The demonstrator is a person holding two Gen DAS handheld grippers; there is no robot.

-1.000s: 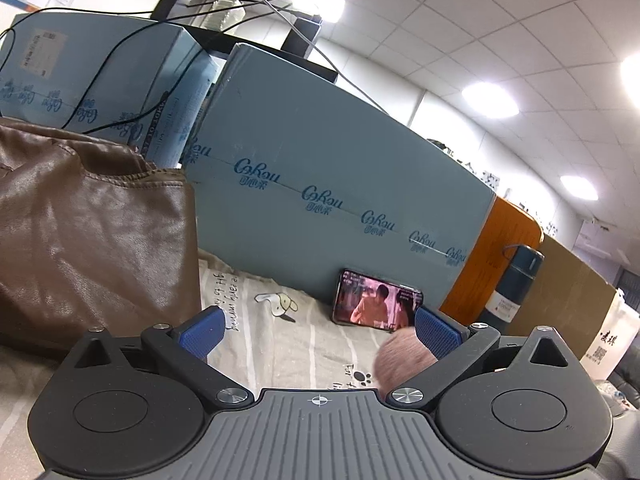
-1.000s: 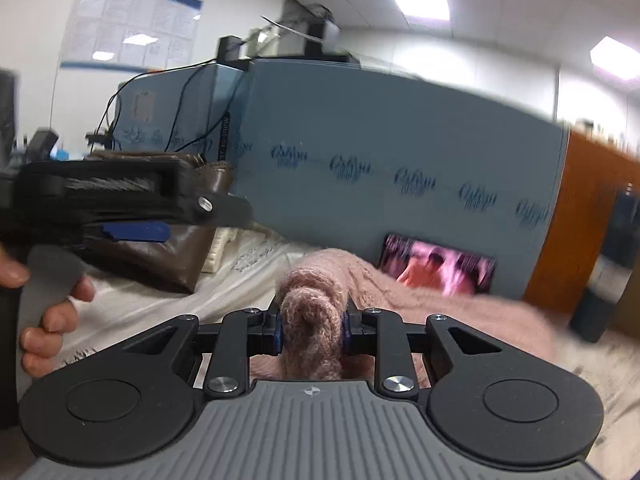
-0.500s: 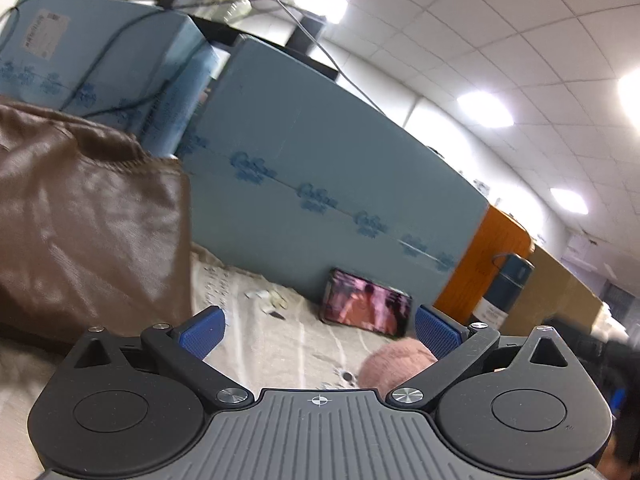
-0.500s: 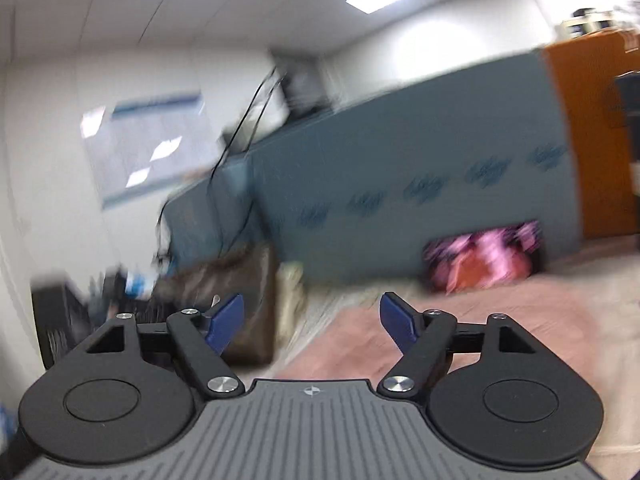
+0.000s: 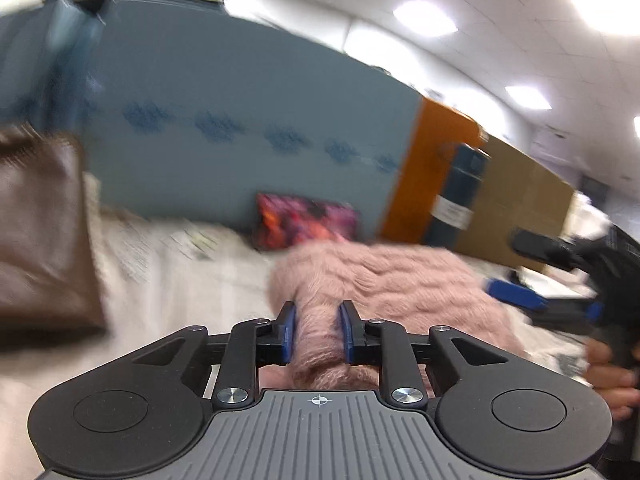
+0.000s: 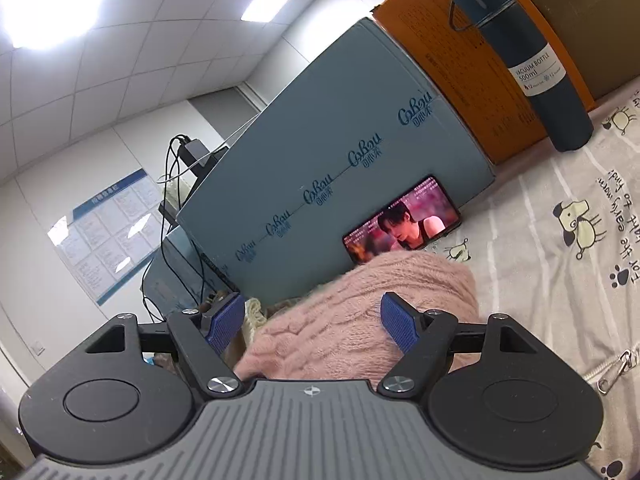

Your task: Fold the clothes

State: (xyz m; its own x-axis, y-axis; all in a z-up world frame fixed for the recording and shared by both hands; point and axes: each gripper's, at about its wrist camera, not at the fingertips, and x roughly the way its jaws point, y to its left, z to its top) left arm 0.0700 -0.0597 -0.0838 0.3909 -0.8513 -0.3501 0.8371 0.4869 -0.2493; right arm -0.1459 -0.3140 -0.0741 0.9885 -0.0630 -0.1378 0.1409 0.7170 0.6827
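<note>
My left gripper is clamped on a bunched roll of the pink sweater, which lies heaped on the printed sheet; my right gripper hangs over it, jaws wide, holding nothing. I judge a fold is under way; next needs a second grip on the knit. Phone and bottle stand behind; brown bag crowds the left.
</note>
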